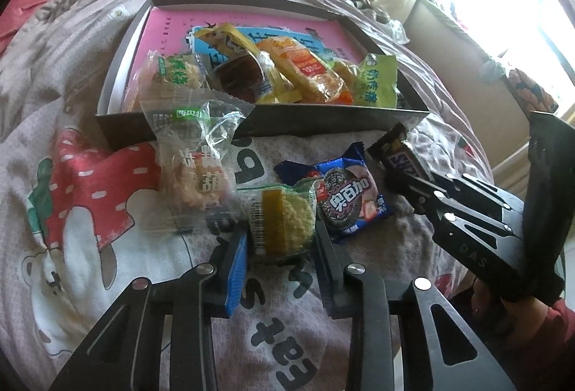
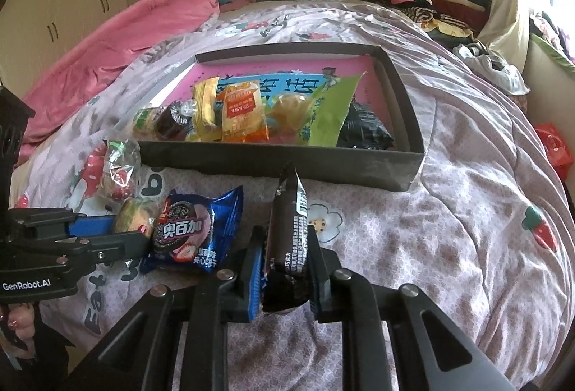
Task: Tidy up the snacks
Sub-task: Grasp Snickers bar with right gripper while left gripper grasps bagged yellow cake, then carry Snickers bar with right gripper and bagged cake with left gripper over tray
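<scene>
The right gripper (image 2: 285, 277) has its fingers closed tightly on a dark chocolate bar (image 2: 287, 233), which stands upright between them above the quilt (image 2: 449, 229). The left gripper (image 1: 280, 268) has its fingers narrowed around a small yellow cake packet (image 1: 284, 218), pads at its sides. Between the two grippers lies a blue cookie packet (image 1: 350, 198); beyond all the fingertips sits a dark box (image 1: 323, 123) with snacks (image 1: 287, 74) piled inside.

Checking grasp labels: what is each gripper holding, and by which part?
Right gripper: shut on the dark chocolate bar, gripped at its near end. Left gripper: fingers flank the yellow snack pack at its near end; contact cannot be told.
</scene>
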`<state>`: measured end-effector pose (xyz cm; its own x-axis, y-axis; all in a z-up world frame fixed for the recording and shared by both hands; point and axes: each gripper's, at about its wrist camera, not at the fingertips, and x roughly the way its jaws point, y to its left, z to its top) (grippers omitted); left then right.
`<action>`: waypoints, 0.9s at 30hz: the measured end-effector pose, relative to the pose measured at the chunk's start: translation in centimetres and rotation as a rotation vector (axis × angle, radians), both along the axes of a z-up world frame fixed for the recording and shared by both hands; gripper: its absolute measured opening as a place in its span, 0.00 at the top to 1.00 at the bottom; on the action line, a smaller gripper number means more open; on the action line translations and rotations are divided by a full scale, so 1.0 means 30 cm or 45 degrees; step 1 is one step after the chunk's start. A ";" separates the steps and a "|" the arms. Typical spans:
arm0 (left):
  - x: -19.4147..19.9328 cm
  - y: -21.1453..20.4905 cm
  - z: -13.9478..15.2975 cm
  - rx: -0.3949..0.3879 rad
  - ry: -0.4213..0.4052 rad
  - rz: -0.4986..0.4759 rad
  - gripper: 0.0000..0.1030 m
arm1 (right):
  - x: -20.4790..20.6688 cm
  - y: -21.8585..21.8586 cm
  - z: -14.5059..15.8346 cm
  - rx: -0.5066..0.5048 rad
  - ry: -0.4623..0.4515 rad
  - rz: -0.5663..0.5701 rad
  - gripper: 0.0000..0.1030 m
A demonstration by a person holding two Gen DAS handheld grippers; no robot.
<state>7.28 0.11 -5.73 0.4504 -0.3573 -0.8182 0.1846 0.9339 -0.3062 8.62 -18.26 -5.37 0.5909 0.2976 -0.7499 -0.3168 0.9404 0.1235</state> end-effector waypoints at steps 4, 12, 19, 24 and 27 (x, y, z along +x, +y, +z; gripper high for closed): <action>-0.006 0.007 0.014 -0.010 -0.011 0.002 0.66 | -0.010 0.004 0.006 0.008 -0.011 0.011 0.80; -0.023 0.005 0.051 -0.011 -0.054 0.001 0.66 | -0.021 0.004 0.031 0.048 -0.037 0.028 0.80; -0.033 0.007 0.083 -0.020 -0.088 0.003 0.66 | -0.023 -0.004 0.056 0.084 -0.058 0.022 0.80; -0.034 0.008 0.101 -0.026 -0.103 0.007 0.66 | -0.030 -0.008 0.074 0.103 -0.084 0.018 0.80; -0.030 0.005 0.110 -0.027 -0.109 0.006 0.66 | -0.031 -0.012 0.076 0.111 -0.085 0.016 0.80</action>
